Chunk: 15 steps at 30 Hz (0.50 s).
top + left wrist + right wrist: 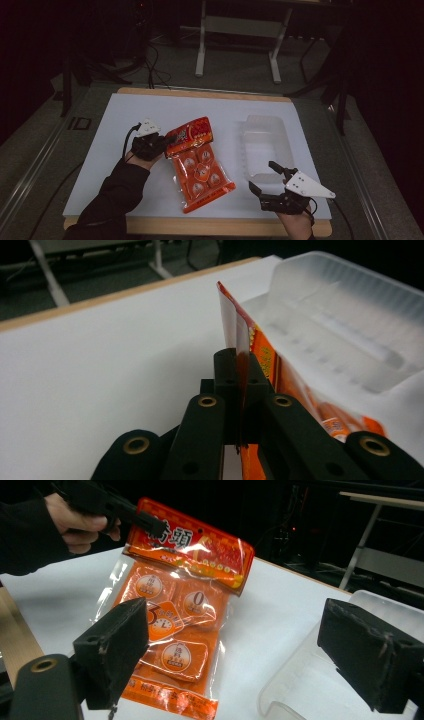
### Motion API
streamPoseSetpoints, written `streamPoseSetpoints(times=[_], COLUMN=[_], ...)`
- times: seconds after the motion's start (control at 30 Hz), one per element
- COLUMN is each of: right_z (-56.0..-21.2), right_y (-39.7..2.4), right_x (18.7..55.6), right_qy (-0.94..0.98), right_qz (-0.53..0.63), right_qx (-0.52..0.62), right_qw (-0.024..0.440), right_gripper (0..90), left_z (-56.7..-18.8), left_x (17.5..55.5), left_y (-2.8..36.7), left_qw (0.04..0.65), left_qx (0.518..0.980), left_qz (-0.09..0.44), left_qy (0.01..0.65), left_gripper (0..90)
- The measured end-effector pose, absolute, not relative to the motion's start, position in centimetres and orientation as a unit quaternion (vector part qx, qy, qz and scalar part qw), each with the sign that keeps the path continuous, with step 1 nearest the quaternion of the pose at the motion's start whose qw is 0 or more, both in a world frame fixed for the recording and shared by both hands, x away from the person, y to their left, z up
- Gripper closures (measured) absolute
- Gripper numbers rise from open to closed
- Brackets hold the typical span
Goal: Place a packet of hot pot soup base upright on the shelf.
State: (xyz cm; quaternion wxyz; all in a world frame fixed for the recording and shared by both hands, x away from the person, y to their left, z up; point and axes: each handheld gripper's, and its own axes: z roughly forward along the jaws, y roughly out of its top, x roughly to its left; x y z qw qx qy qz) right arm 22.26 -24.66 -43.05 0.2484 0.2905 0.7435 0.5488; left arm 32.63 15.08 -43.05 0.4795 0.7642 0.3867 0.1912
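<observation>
Black jaws of the right gripper (pixel 264 176) stand wide apart with nothing between them, waiting at the near edge of the white table (pixel 125 130), just in front of the clear plastic tray (pixel 265 142). That spot keeps it out of the way yet close, probably ready to steady the tray or guide what comes next. Farther in, the orange snack packet (pixel 199 162) hangs tilted, its lower end on or near the tabletop and its top raised. The left gripper (pixel 162 142) is clamped on the packet's upper left corner, the thin seal pinched flat between its jaws; gripping the flat seal rather than the bulging pouches likely gives a firmer hold and lets the packet dangle for carrying. Beyond it the tray lies empty and open-side up, the probable destination.
</observation>
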Motion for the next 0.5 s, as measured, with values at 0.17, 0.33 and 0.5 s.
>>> streamPoseSetpoints(times=[0.17,0.33,0.5], right_z=[-42.9,-42.9,-42.7], right_y=[-24.9,-24.8,-24.9], right_x=[22.4,22.3,22.2], right_qy=[0.736,0.738,0.733], right_qz=[0.552,0.548,0.554], right_qx=[0.3,0.3,0.298], right_qw=[0.252,0.255,0.259], right_gripper=[13.0,13.1,13.1], left_z=[-41.2,-40.0,-39.0], left_x=[31.5,30.7,29.8], left_y=[14.0,13.1,12.4], left_qw=[0.491,0.495,0.511], left_qx=[0.766,0.77,0.768], left_qz=[0.197,0.205,0.205], left_qy=[0.366,0.346,0.327], left_gripper=[90.0,90.0,90.0])
